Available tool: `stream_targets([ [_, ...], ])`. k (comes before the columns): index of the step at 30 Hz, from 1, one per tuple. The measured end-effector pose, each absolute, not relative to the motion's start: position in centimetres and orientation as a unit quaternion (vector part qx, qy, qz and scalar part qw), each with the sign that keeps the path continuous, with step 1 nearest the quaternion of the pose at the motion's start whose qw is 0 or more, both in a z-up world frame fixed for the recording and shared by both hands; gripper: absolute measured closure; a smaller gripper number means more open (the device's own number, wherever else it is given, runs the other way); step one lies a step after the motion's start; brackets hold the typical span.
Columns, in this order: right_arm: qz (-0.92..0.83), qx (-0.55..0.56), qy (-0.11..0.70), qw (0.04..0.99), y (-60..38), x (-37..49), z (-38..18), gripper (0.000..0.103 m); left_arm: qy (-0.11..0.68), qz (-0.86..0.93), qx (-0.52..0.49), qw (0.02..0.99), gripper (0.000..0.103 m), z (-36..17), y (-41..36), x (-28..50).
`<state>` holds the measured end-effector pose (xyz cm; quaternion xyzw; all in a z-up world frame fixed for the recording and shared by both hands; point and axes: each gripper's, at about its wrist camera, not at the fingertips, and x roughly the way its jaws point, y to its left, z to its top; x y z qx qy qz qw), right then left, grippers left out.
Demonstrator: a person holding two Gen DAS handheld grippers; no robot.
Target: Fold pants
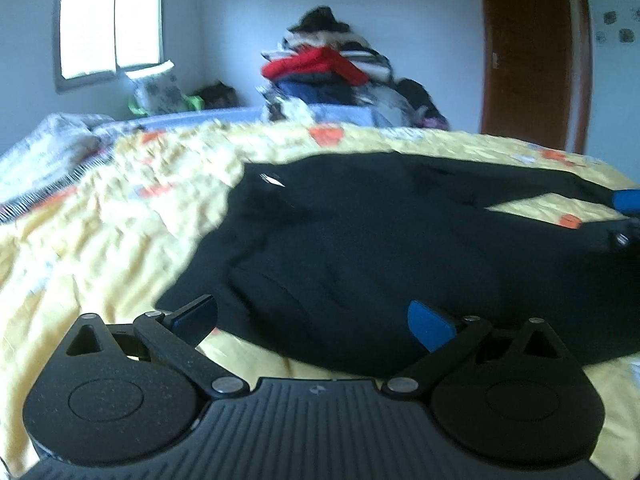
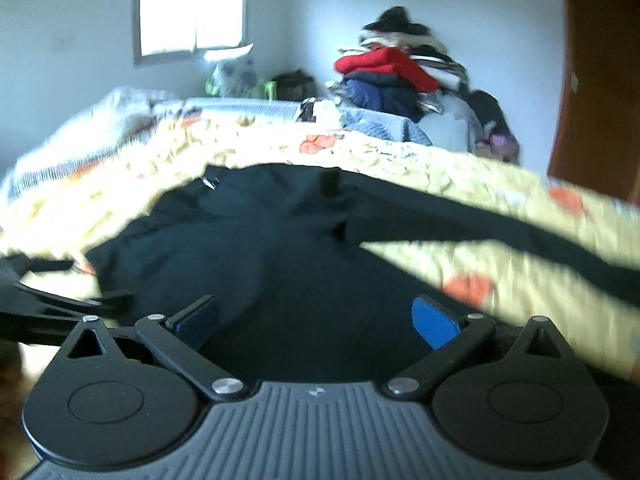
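Black fabric pants [image 1: 360,240] lie spread flat on the yellow patterned quilt [image 1: 120,208] of the bed, legs parted toward its right edge, so I can reach the hems. My left gripper [image 1: 314,320] hovers at the near edge, fingers wide apart, gripping nothing. My right gripper [image 2: 316,320] hangs over the cloth, equally spread and empty, ready for pinching.
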<state>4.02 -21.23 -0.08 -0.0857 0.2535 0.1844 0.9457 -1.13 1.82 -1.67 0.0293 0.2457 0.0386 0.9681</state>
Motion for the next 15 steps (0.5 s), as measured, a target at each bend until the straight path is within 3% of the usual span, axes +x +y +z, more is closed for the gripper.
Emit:
stream_targets([
  [5,0.219,-0.121,0.254,0.934,-20.1,12.1,0.6,0.000,0.237,0.056,0.005,0.970,0.000,-2.1,2.8,-0.2],
  [11,0.221,-0.153,0.249,0.931,-18.9,22.6,0.7,0.000,0.306,0.054,-0.033,0.950,0.000,-3.1,3.9,2.0],
  [15,0.228,-0.175,0.248,0.925,-17.9,28.4,0.0,0.001,0.307,0.047,-0.059,0.949,0.000,-3.4,4.8,1.8],
])
